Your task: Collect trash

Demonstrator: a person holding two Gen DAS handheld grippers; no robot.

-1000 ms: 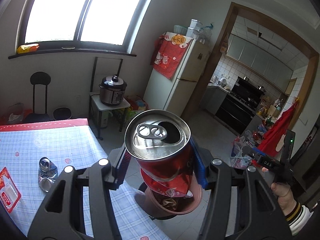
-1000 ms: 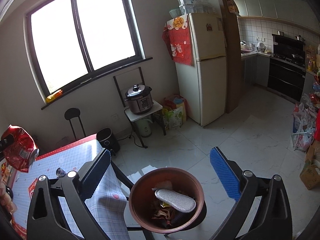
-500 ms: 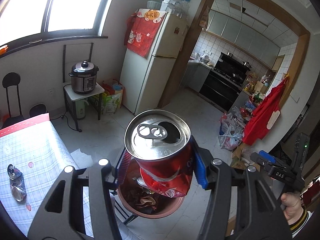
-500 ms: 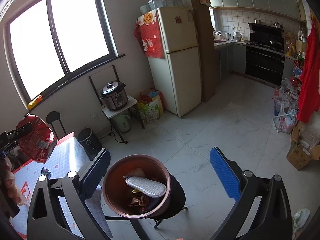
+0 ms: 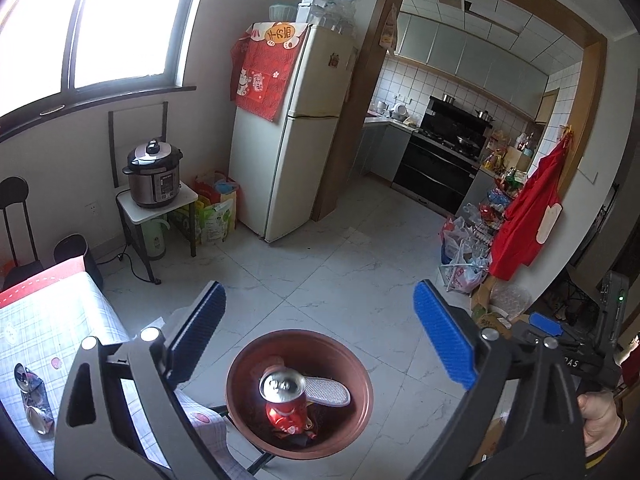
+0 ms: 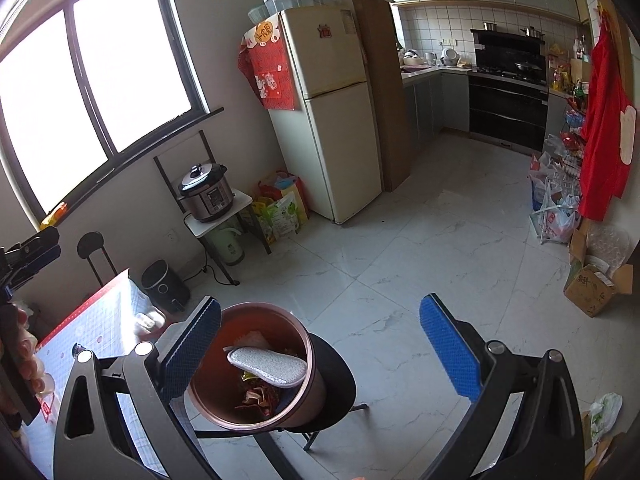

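My left gripper is open and empty above the brown trash bin. A red soda can stands upright inside the bin, beside a grey insole-like pad. My right gripper is open and empty, just right of the same bin, which sits on a black stool. The pad and paper scraps show in the bin there; the can does not show. A crushed can lies on the checked tablecloth.
A fridge, a pressure cooker on a small stand and a black floor bin line the wall. Bags and boxes sit at the right. White tiled floor lies ahead.
My left gripper has opened and let go of the red can, which now stands in the bin. Both views have swung right, away from the table.
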